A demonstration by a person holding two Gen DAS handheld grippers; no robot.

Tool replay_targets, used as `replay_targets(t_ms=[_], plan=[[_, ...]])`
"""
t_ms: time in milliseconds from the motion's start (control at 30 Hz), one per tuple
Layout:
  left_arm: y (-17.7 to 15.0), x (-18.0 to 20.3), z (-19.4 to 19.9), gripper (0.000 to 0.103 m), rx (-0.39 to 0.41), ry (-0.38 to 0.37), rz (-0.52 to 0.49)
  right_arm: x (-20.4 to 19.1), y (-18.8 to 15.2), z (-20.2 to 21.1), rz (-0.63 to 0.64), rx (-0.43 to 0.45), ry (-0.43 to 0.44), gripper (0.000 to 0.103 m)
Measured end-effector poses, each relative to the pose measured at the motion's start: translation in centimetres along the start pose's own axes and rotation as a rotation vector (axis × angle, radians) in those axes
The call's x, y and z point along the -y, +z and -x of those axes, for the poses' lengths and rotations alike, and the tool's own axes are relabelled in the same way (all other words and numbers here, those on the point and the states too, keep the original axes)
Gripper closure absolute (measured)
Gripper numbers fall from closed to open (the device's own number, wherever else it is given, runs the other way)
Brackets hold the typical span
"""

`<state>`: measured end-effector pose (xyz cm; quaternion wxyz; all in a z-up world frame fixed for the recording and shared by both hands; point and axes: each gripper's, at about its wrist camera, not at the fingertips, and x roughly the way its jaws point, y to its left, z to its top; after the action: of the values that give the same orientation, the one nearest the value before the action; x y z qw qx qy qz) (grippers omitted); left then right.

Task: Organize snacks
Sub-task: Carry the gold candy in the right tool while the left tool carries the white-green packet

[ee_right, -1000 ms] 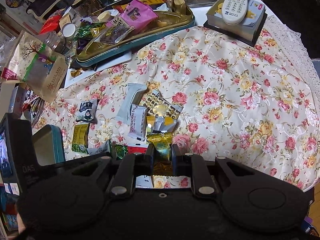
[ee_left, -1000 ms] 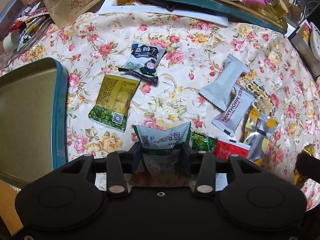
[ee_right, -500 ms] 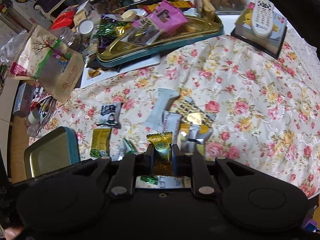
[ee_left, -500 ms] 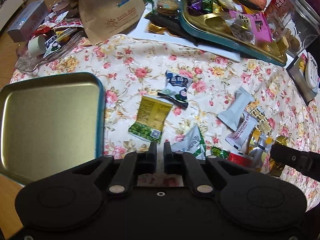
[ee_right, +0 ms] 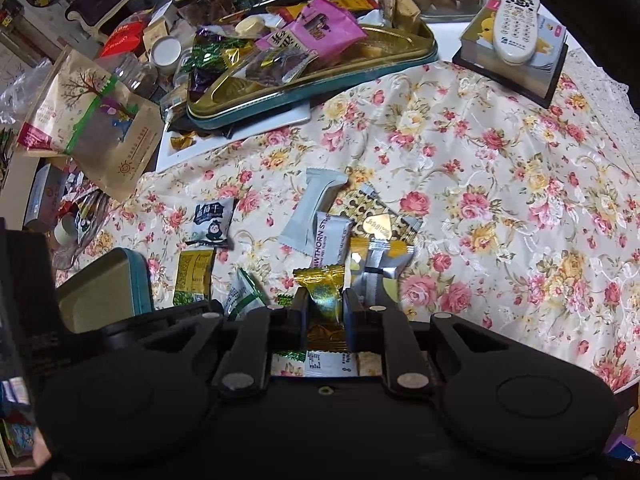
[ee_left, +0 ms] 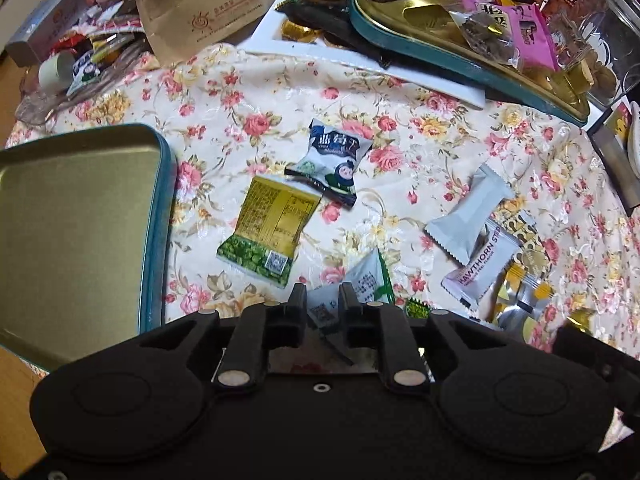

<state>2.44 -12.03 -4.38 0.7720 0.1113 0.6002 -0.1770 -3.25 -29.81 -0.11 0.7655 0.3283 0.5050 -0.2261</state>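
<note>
My left gripper (ee_left: 322, 294) has its jaws on either side of a white-and-green packet (ee_left: 360, 280) that lies crumpled on the floral cloth; whether they press it is unclear. My right gripper (ee_right: 325, 300) is shut on a gold candy (ee_right: 322, 294) held above the cloth. An empty teal tin (ee_left: 72, 216) sits at the left and also shows in the right wrist view (ee_right: 100, 292). A yellow-green packet (ee_left: 270, 230), a blue-white packet (ee_left: 334, 160), a white bar (ee_left: 466, 220) and a hawthorn strip (ee_left: 480, 266) lie loose.
A teal-gold tray (ee_right: 320, 80) full of snacks stands at the back. A brown paper bag (ee_right: 96, 128) lies at the back left. A remote (ee_right: 514, 24) rests on a box at the back right. A silver-yellow packet (ee_right: 380, 268) lies by the right gripper.
My left gripper has opened slightly and dropped closer to the white-and-green packet, which now sits between its jaws. My right gripper still holds the gold candy and has barely moved.
</note>
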Motion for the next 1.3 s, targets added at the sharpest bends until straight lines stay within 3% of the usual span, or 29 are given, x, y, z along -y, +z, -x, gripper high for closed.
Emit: replay_targets(t_ms=[133,267,367,433,467,767,1033,1100,1200,1300], plan=[[0.1,0.3,-0.7,0.077,0.000,0.029,-0.005,0.7,0.0,0.6,-0.005,0.013,0.000,0.084],[0.5,-0.7,0.1,0.076,-0.025,-0.063,0.049,1.2,0.2,0.9,-0.028,0.011,0.017,0.084],[0.5,-1.2,1.4,0.076,-0.002,-0.112,0.071,1.1,0.4,1.5,-0.032,0.027,0.033,0.084],[0.4,-1.2,1.9,0.073,0.013,-0.116,0.065,1.0,0.5,1.7,-0.037,0.032,0.044,0.084],[0.3,-1.2,1.9,0.065,0.017,-0.118,0.062,1.0,0.6,1.8,-0.039,0.033,0.050,0.084],[-0.5,0.1,0.3,0.062,-0.019,-0.052,-0.013,-0.2,0.8,2.4,-0.019,0.051,0.076,0.084],[-0.2,0.0,-0.4,0.055,0.012,-0.071,0.031,0.1,0.5,2.3,-0.019,0.034,0.083,0.084],[-0.1,-0.1,-0.8,0.043,0.008,-0.086,0.047,0.3,0.5,2.4,-0.029,0.034,0.084,0.084],[-0.2,0.3,-1.9,0.042,-0.027,-0.121,0.046,0.6,0.7,2.7,-0.044,0.038,0.091,0.084],[-0.4,1.4,-2.3,0.045,-0.018,-0.076,0.022,0.9,0.8,2.9,-0.048,0.047,0.094,0.084]])
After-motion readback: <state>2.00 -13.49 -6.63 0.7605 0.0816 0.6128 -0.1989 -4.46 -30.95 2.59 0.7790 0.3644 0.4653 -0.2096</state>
